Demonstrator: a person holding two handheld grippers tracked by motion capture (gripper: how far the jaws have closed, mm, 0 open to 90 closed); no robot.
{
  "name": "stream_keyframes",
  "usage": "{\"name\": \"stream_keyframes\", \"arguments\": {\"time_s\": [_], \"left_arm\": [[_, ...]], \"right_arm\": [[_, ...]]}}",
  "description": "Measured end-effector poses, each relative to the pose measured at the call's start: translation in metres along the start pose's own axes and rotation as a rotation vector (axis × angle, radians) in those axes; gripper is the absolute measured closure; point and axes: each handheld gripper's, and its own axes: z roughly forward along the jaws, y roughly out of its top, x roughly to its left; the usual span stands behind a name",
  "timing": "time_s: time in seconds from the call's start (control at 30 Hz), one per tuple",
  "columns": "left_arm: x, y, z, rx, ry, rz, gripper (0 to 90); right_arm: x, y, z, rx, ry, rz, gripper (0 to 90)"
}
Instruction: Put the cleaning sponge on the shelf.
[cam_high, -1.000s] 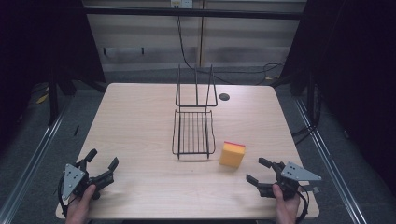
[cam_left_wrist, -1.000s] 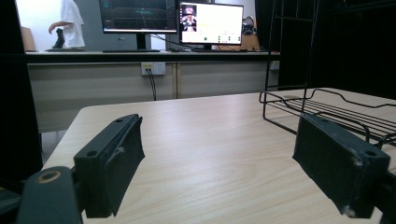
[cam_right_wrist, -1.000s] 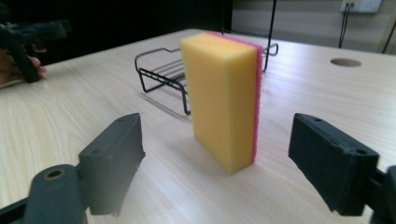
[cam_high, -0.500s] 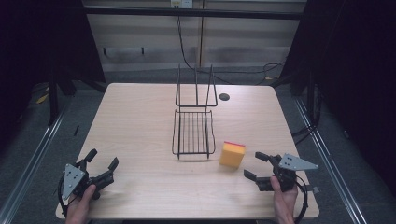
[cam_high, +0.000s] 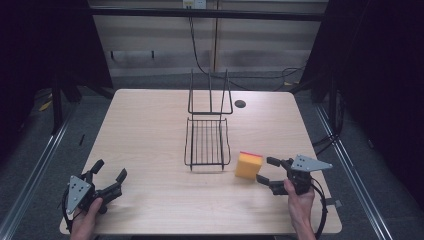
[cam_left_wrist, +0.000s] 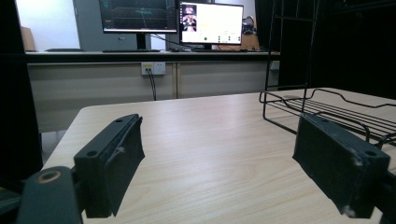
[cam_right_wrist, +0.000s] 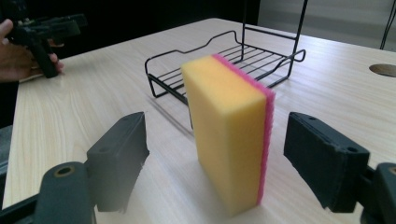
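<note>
Sponge (cam_high: 248, 165) stands on edge on table (cam_high: 150, 130), just right of wire rack (cam_high: 207, 141) front corner. Right gripper (cam_high: 265, 170) jaws wide apart, nothing held, tips near sponge, not touching. Right gripper view: pink scrub layer on sponge (cam_right_wrist: 233, 135) side, yellow foam facing camera. Left gripper (cam_high: 107, 176) near-left table corner, jaws spread, empty. Left gripper view: monitors (cam_left_wrist: 170, 18) beyond table.

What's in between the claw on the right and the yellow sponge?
Nothing. In the high view, only bare table separates the right hand-held gripper from the sponge, which stands on edge ahead of its open jaws.
</note>
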Motion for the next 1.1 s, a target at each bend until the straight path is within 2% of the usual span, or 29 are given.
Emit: {"name": "stream_keyframes", "arguments": {"time_s": [0.13,0.23,0.33,0.4,0.53,0.63,0.73,0.77,1.0,1.1], "left_arm": [[0.000,0.000,0.000,0.002,-0.001,0.001,15.5],[-0.001,0.000,0.000,-0.002,-0.005,-0.009,15.6],[-0.001,0.000,0.000,-0.002,-0.005,-0.008,15.6],[0.000,0.000,0.000,0.000,-0.002,-0.001,15.6],[0.000,0.000,0.000,0.000,-0.006,-0.007,15.6],[0.000,0.000,0.000,-0.001,0.000,-0.001,15.6],[0.000,0.000,0.000,0.000,-0.002,-0.001,15.6],[0.000,0.000,0.000,0.002,0.000,0.002,15.6],[0.000,0.000,0.000,-0.002,-0.006,-0.008,15.6],[0.000,0.000,0.000,-0.002,-0.006,-0.008,15.6]], "right_arm": [[-0.006,0.002,0.003,0.003,-0.007,-0.001,19.9],[-0.013,0.002,0.005,0.000,0.003,0.010,21.5],[-0.014,0.003,0.007,0.003,0.015,-0.003,24.5],[-0.015,0.007,0.012,0.005,0.039,-0.020,25.5],[-0.018,0.008,0.014,0.007,0.048,-0.011,27.8],[-0.021,0.009,0.017,0.008,0.067,-0.015,32.9],[-0.023,0.011,0.021,0.011,0.094,-0.023,36.2],[-0.024,0.012,0.025,-0.004,0.122,-0.022,38.4],[-0.028,0.007,0.032,0.019,0.142,-0.013,44.3],[-0.029,0.007,0.034,0.008,0.148,-0.014,47.0]]}}
